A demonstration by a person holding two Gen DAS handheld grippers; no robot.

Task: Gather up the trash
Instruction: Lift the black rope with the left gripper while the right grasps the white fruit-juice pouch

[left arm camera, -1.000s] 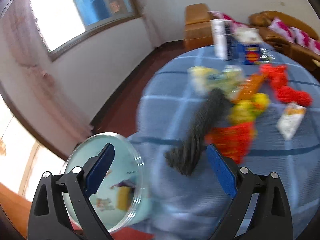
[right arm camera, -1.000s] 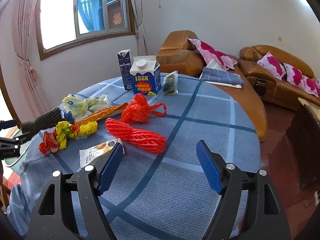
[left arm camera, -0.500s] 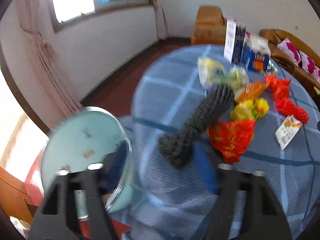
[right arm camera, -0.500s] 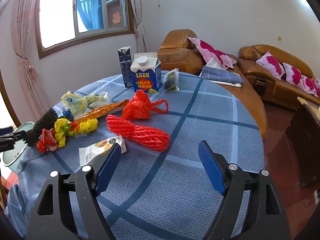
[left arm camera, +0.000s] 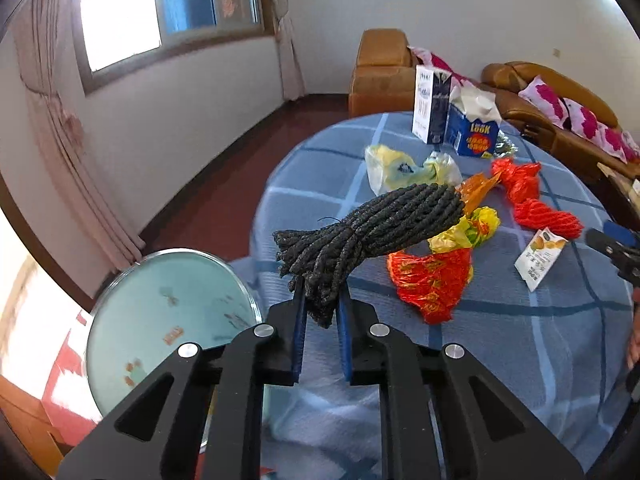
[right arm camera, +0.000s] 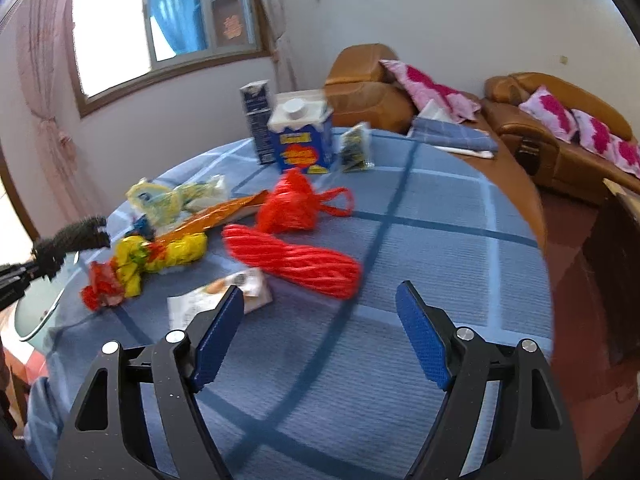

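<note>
The dark rope bundle is pinched at its near end between the nearly closed fingers of the left gripper, lifted off the blue table beside the round bin, presumably for disposal, while the right gripper hovers wide open, empty, above the table near the white wrapper.

Blue checked tablecloth, dark grey rope bundle, red net.

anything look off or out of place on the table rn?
Mostly loose litter strewn across the table: crumpled red bag, yellow wrapper, red net bundles. Both cartons stand upright, nothing spilled. The left gripper is clamped on the dark rope bundle.
</note>
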